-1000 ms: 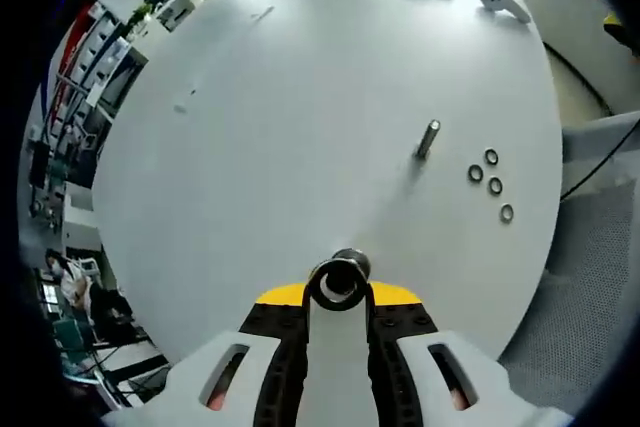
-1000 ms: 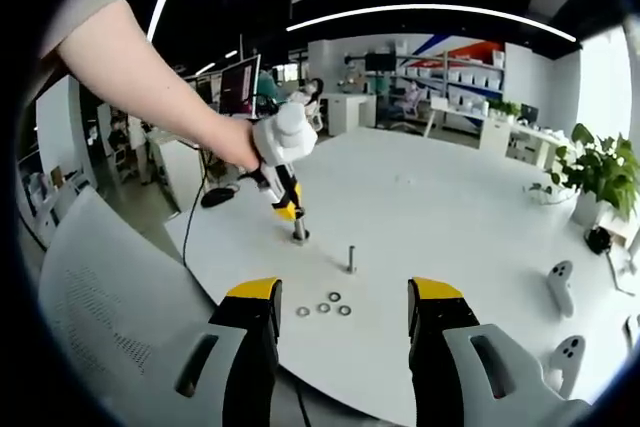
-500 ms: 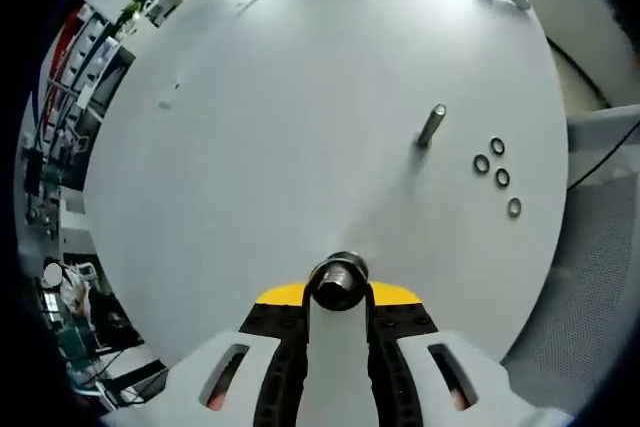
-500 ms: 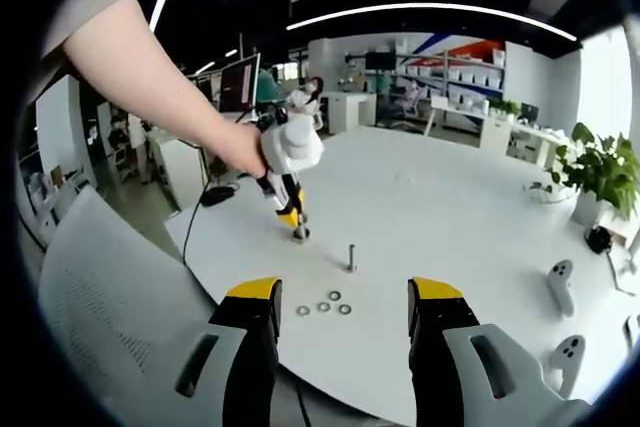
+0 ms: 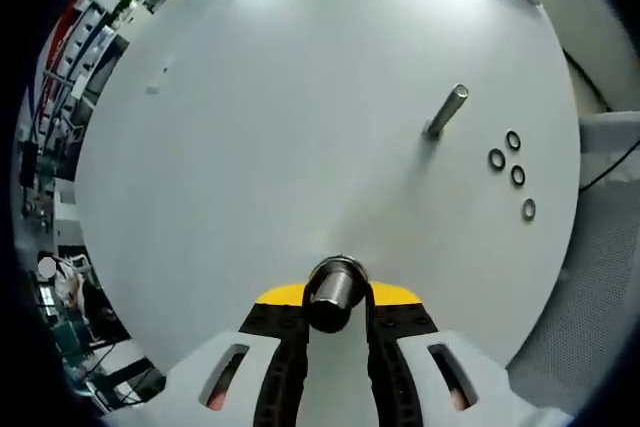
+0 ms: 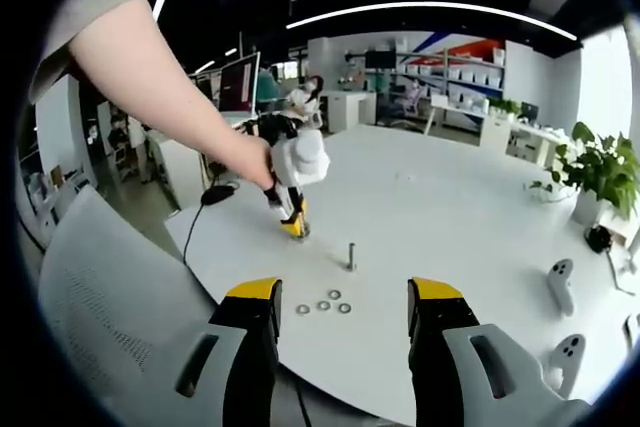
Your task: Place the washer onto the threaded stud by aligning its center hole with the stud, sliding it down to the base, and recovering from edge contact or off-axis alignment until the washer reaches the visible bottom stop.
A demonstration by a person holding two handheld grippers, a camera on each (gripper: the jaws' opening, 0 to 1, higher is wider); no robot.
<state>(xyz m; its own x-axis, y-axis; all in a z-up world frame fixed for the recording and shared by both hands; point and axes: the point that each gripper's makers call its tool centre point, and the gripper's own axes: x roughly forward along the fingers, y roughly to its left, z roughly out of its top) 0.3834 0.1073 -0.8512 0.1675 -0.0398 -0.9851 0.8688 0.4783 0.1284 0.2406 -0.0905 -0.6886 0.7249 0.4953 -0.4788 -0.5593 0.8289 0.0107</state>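
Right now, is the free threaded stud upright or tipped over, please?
Upright: the stud stands on the table, beside four loose washers.

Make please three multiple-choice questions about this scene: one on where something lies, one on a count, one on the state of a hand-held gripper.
1. Where do the loose washers lie?
A. On the table beside the free-standing stud
B. On the chair
C. Stacked on the stud

2. How many loose washers are there?
A. Two
B. Four
C. Six

3. How is the right hand-held gripper?
A. Shut on a washer
B. Shut on a stud
C. Open, holding nothing

Answers:
1 A: the washers rest flat on the white table, near the stud but apart from it.
2 B: four rings show in both views.
3 C: the right hand-held gripper has its jaws wide apart with only table between them.
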